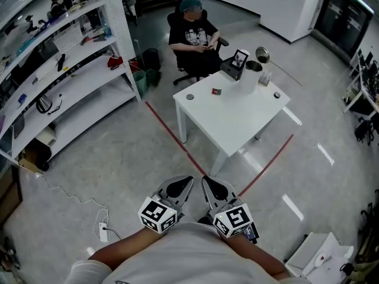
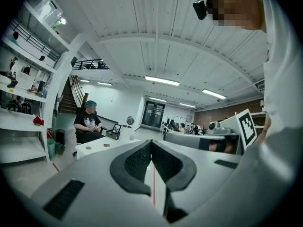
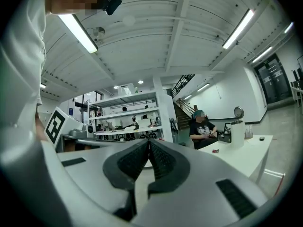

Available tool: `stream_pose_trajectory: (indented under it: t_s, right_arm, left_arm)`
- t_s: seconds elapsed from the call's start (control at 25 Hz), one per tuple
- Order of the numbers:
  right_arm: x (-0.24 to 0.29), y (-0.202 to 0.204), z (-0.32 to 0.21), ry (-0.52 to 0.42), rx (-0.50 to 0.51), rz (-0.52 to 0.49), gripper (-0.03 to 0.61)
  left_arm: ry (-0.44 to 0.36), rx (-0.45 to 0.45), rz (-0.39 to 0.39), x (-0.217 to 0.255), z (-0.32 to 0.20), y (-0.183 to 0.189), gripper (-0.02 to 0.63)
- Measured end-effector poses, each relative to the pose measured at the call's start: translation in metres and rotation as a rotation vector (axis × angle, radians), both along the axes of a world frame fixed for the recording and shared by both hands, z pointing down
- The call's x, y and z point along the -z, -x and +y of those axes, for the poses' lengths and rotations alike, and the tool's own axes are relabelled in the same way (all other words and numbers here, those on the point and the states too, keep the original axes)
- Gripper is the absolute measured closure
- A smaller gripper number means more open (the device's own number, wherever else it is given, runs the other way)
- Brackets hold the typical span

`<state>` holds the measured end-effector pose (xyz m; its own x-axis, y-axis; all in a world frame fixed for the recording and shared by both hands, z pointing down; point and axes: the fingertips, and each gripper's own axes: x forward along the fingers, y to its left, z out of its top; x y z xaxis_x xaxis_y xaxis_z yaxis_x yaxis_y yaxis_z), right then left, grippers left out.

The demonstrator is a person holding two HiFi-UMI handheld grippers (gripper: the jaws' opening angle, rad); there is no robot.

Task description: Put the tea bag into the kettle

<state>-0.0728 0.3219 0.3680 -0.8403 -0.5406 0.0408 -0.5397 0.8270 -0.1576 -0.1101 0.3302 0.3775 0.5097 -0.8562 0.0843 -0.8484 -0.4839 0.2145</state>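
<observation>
The small red tea bag (image 1: 216, 91) lies on the white table (image 1: 237, 123), left of the white kettle (image 1: 249, 78), whose round lid (image 1: 262, 55) stands open. Both grippers are held close to my body, well short of the table and over the floor. My left gripper (image 1: 188, 180) and my right gripper (image 1: 205, 181) are shut with nothing between the jaws. The left gripper view shows its gripper (image 2: 151, 142) shut, with the tea bag (image 2: 107, 145) and kettle (image 2: 126, 132) far off. From the shut right gripper (image 3: 148, 142), the kettle (image 3: 236, 134) and tea bag (image 3: 215, 151) appear at the right.
A person (image 1: 192, 35) sits in a chair behind the table. A black box with a picture (image 1: 234, 65), a small jar (image 1: 265, 78) and two small round things (image 1: 189, 97) are also on the table. White shelving (image 1: 65, 81) lines the left. Red tape (image 1: 177, 141) marks the floor.
</observation>
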Motion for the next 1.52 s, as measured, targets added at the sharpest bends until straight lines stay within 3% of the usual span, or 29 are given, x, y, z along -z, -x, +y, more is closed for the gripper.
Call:
stream_pose_trajectory:
  t_s: [0.2, 0.32, 0.52, 0.76, 1.16, 1.52]
  right_arm:
    - [0.013, -0.021, -0.045, -0.133, 0.041, 0.081, 0.568]
    - [0.019, -0.034, -0.071, -0.156, 0.08, 0.096, 0.568]
    - [0.02, -0.063, -0.116, -0.139, 0.105, 0.103, 0.568]
    - [0.007, -0.084, -0.146, -0.077, 0.097, 0.086, 0.568]
    - [-0.001, -0.095, -0.193, -0.059, 0.066, 0.125, 0.568]
    - [-0.006, -0.081, -0.246, -0.018, 0.005, 0.107, 0.568]
  left_arm:
    - [-0.004, 0.015, -0.007, -0.002, -0.052, -0.027, 0.603]
    - [-0.007, 0.037, 0.004, 0.002, -0.085, -0.043, 0.603]
    - [-0.019, 0.049, 0.005, 0.009, -0.126, -0.075, 0.603]
    - [-0.002, 0.058, 0.013, 0.004, -0.157, -0.087, 0.603]
    - [0.006, -0.013, 0.027, 0.001, -0.214, -0.108, 0.603]
    - [0.0, -0.071, 0.041, 0.001, -0.267, -0.093, 0.603]
